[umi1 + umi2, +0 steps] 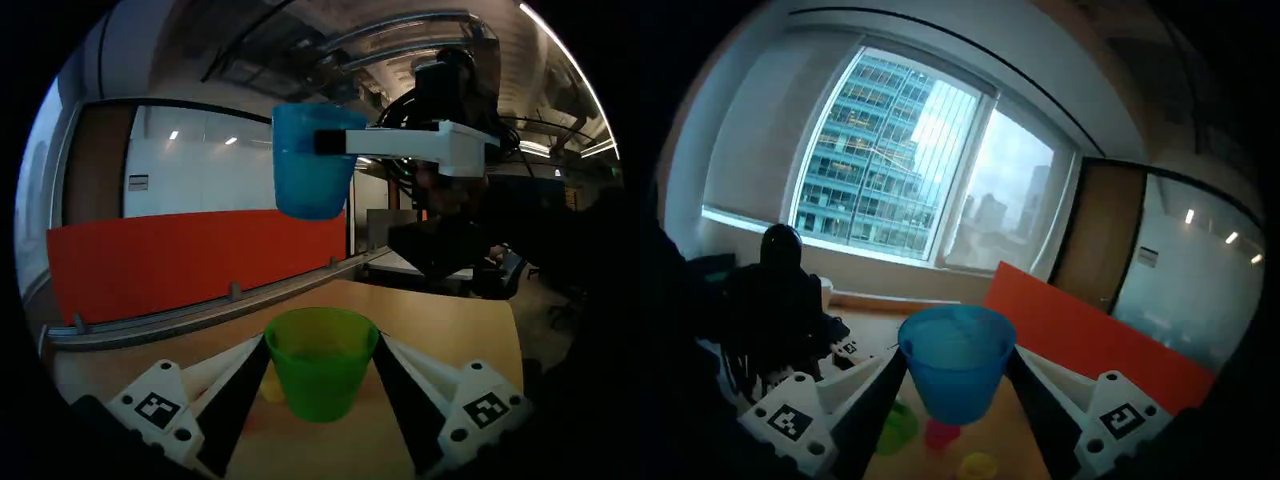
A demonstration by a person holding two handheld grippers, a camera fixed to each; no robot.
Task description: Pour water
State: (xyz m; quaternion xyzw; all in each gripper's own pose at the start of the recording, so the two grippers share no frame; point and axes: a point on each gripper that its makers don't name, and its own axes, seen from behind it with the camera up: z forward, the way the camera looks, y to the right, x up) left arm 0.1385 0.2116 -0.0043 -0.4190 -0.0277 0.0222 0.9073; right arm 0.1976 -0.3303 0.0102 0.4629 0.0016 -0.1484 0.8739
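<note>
Cups sit in both claws. In the left gripper view, reading from the left, we see an orange panel (192, 256) behind a grey rail (216, 308). Then comes the left claw (320, 352), closed to the width of the green cup (322, 364), with a finger pressing on each side just above the wooden worktop (448, 320). A small yellow thing (270, 390) peeks out from behind that cup. High above, well apart from it, the blue cup (310, 172) hangs upright in the right claw (316, 148), with one white finger (400, 142) crossing its front.

The right gripper view adds what lies below. At the left we see the dark body of the other tool (784, 320), and then a big window (896, 184). The blue cup is clamped between the right claw's own fingers. Under it on the worktop are a green shape (896, 428), a red cup (942, 434) and a yellow one (978, 464). We cannot tell whether either held cup has water in it.
</note>
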